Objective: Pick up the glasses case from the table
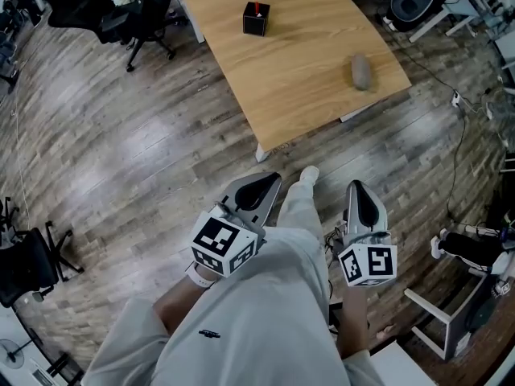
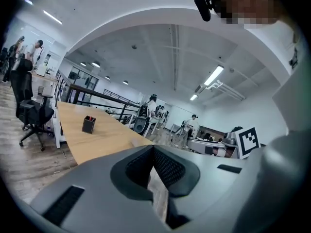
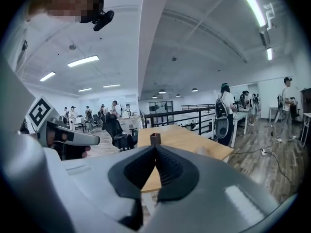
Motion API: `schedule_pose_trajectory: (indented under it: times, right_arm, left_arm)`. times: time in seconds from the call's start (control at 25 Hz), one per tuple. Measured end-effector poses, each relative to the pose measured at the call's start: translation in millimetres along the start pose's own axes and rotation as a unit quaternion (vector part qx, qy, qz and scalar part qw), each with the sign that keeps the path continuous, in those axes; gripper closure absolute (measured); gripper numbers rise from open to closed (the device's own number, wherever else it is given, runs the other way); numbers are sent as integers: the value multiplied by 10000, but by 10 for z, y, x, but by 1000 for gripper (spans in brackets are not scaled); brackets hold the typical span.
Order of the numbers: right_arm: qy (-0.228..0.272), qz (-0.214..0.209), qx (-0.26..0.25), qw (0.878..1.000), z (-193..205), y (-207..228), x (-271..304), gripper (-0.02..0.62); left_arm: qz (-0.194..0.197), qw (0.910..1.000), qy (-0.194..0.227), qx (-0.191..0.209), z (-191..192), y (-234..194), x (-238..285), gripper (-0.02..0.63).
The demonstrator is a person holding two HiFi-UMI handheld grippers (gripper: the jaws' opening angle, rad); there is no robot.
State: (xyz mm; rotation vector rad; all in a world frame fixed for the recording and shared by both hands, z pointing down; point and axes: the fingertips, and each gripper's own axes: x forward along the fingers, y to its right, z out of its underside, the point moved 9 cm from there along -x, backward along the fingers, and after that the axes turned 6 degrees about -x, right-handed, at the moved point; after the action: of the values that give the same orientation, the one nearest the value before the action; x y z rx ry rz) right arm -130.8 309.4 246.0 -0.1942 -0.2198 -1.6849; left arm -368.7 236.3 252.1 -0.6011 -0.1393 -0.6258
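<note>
Both left gripper (image 1: 272, 178) and right gripper (image 1: 356, 185) sit closed, empty; glasses case (image 1: 361, 71), right of black box (image 1: 256, 18): likely light, rigid; grip across its width.

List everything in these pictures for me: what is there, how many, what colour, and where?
Table: one, light wood, ahead of the person.
Glasses case: one, grey, near the table's right edge.
Pen holder: one, black, farther back on the table.
Office chairs: at least two, black, on the floor at left.
Floor: grey-brown wood planks.
Cable: thin, dark, on the floor at right.
Other people: several, standing far off in the room.
Person's trousers: light grey, with one pale shoe forward.
Left gripper: one, grey, jaws together, empty.
Right gripper: one, grey, jaws together, empty.
</note>
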Motion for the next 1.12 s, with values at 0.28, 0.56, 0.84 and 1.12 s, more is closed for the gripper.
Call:
schedule_pose_trajectory:
  times: [0.28,0.56,0.84,1.12]
  right_arm:
    - [-2,216,306,9993,45,545,180,584]
    - [1,168,503,9986,50,1221,566,584]
    - [64,22,396,9992,-118,2034,997,584]
    - [105,-212,359,9991,-233,2828,1525,580]
  left_arm:
    - [-20,9997,-163,156,-185,38,526,598]
    - [22,9991,-296,289,-402,113,1290,598]
    - [-113,9987,-275,404,-701,288,2128,598]
    - [-408,9984,-144,361,-945,380,2913,600]
